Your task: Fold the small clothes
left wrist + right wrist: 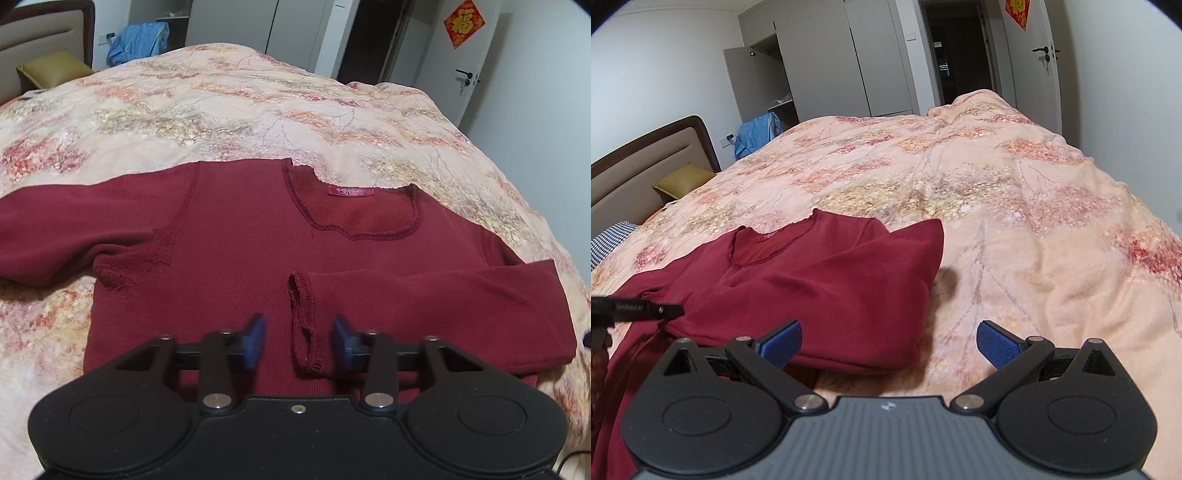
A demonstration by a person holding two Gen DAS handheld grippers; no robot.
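A dark red long-sleeved top [229, 254] lies flat on the bed, neckline away from me. Its right sleeve [436, 306] is folded across the body, and the cuff [304, 325] lies between my left gripper's blue pads. My left gripper [298, 341] is open just above the cuff, holding nothing. The left sleeve [66, 236] stretches out to the left. In the right wrist view the top [827, 284] shows its folded sleeve edge. My right gripper [889, 345] is open and empty, above the folded edge and the quilt. Part of the left gripper [635, 308] shows at the left edge.
The floral peach quilt [258, 110] covers the whole bed. A yellow pillow [683, 182] and the headboard [646, 147] are at the far left. A blue garment [757, 131], the wardrobe [827, 59] and a door [1032, 55] stand beyond the bed.
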